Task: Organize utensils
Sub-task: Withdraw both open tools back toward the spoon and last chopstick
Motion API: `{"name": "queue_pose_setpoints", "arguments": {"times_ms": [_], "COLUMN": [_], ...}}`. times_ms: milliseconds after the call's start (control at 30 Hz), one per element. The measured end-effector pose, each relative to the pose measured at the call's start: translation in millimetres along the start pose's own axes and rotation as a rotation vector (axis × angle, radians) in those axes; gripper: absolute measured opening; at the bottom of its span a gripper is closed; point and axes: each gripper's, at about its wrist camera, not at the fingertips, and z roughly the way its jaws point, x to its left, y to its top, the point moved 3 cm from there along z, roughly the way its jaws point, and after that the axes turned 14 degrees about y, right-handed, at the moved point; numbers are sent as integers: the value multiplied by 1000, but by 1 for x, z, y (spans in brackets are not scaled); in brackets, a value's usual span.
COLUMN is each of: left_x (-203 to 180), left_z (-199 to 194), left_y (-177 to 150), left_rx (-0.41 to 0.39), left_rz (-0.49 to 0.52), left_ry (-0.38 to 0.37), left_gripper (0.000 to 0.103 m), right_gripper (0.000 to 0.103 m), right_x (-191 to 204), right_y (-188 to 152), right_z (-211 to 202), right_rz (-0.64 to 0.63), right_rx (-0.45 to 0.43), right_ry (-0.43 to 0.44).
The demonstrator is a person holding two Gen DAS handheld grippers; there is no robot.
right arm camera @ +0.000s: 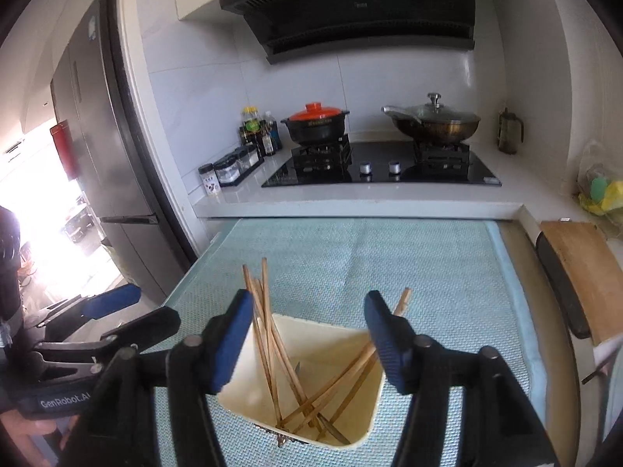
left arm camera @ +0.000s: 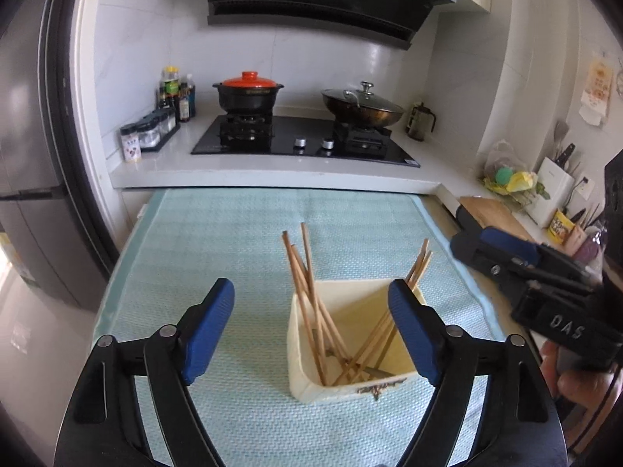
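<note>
**Both grippers hovering over the chopstick holder, nothing grabbed**

So here's the scene in the kitchen: there's a cream-coloured square holder (left arm camera: 352, 354) sitting on a pale teal mat (left arm camera: 233, 241) that covers the bench, a bit toward the near side. It's standing upright, with a bundle of wooden chopsticks (left arm camera: 311, 303) in it. One bunch leans toward the left corner, the other fans out to the right, and they cross near the bottom. Looks like there's something metal lying in the bottom too, but I can't make out what.

The left gripper (left arm camera: 311, 330) is just in front of the holder with its blue-padded fingers (left arm camera: 208, 330) spread wide apart. Nothing between them is being squeezed; the holder just shows through the gap, and the right-hand pad overlaps its far corner from this angle.

The right gripper (right arm camera: 307, 344) is right above the holder as well, fingers (right arm camera: 385, 344) apart, not clamped on anything. Chopsticks show between and behind the pads, but I can't tell if any pad touches them.

The two grippers sit side by side, close together. You can see a bit of the person's hand (left arm camera: 580, 381) holding the right one.

Behind it all is the stove (left arm camera: 303, 142) with a black pot with an orange lid (left arm camera: 249, 93) and a lidded wok (left arm camera: 362, 107), plus a wooden cutting board (right arm camera: 580, 272) off to the right.
</note>
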Motion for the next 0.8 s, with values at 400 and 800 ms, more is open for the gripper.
{"name": "queue_pose_setpoints", "arguments": {"times_ms": [400,800], "left_x": [9,-9], "left_z": [-94,-107], "left_y": [-87,-116], "left_rx": [-146,-131], "left_rz": [61,124], "left_ry": [133,136], "left_gripper": [101,101], "right_gripper": [88,92], "right_x": [44,61], "right_y": [-73,-119], "right_z": [-125,-155], "right_rz": [-184,-253], "right_rx": [-133,-141], "right_ry": [-124,-120]}}
